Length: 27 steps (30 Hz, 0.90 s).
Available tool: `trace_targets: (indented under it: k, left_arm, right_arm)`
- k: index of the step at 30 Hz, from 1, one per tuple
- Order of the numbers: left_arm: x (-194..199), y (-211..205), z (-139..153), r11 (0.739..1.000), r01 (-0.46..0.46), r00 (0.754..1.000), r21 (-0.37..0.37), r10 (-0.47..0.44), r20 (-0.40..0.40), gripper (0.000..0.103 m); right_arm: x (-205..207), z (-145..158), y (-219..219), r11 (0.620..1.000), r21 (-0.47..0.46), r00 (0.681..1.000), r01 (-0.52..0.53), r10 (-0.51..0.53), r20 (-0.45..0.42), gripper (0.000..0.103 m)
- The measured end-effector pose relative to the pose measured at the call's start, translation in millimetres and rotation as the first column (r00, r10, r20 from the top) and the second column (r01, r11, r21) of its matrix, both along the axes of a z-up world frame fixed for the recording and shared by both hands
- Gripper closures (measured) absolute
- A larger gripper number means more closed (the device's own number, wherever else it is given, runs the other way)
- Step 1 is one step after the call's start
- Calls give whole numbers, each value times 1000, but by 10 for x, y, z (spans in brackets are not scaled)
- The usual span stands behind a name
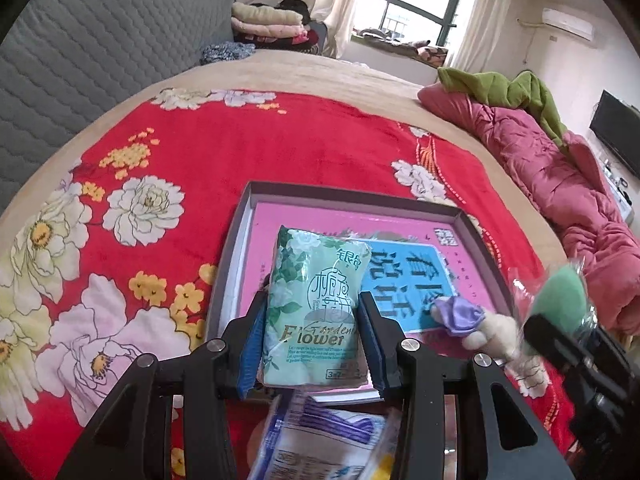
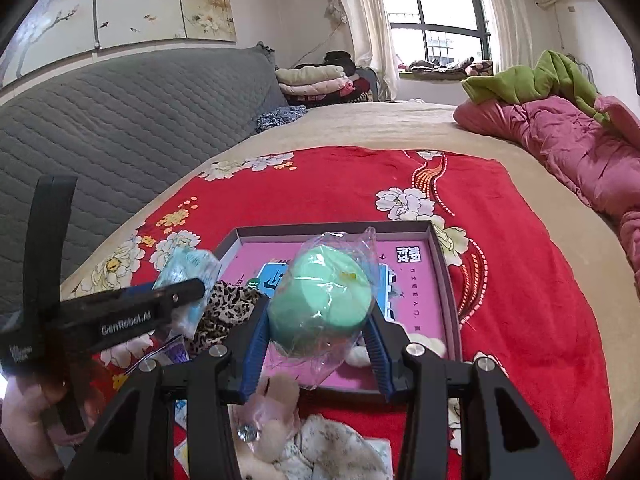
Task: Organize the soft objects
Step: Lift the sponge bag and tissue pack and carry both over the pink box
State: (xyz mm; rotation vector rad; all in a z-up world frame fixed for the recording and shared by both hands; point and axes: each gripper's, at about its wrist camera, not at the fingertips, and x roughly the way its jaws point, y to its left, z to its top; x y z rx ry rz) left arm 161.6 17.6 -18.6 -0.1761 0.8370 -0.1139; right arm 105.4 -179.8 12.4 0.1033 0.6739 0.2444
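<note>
My left gripper (image 1: pixel 314 320) is shut on a green tissue pack (image 1: pixel 314 304) printed "Gardenia Flower", held above the near edge of a shallow grey box (image 1: pixel 340 198) lined in pink. My right gripper (image 2: pixel 318 320) is shut on a mint-green sponge in a clear wrapper (image 2: pixel 320 300), hovering over the same grey box (image 2: pixel 332 229). That green sponge (image 1: pixel 560 300) and the right gripper's black body show blurred at the right of the left wrist view. A small plush toy with a purple bow (image 1: pixel 464 316) lies at the box's near right corner.
The box rests on a red floral blanket (image 1: pixel 240 152) spread on a bed. A leopard-print cloth (image 2: pixel 228 312), packets (image 1: pixel 320 432) and soft toys (image 2: pixel 280 432) lie near me. A pink quilt (image 2: pixel 580 152) with a green cloth sits at right; a grey headboard (image 1: pixel 100 40) stands at left.
</note>
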Motion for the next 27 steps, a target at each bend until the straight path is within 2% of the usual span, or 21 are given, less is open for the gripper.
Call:
trace_targets:
  k: [10, 18, 27]
  left_arm:
    - [79, 218, -159, 1000, -8, 1000, 21, 9, -27, 58]
    - [145, 258, -330, 1000, -5, 998, -11, 4, -66, 58]
    - [170, 228, -393, 998, 19, 997, -53, -23, -80, 58]
  right_arm:
    - [210, -84, 254, 1000, -9, 999, -18, 18, -31, 58]
    - [328, -230, 416, 999, -19, 997, -28, 27, -72, 58]
    - [454, -382, 428, 999, -38, 991, -18, 12, -135, 58]
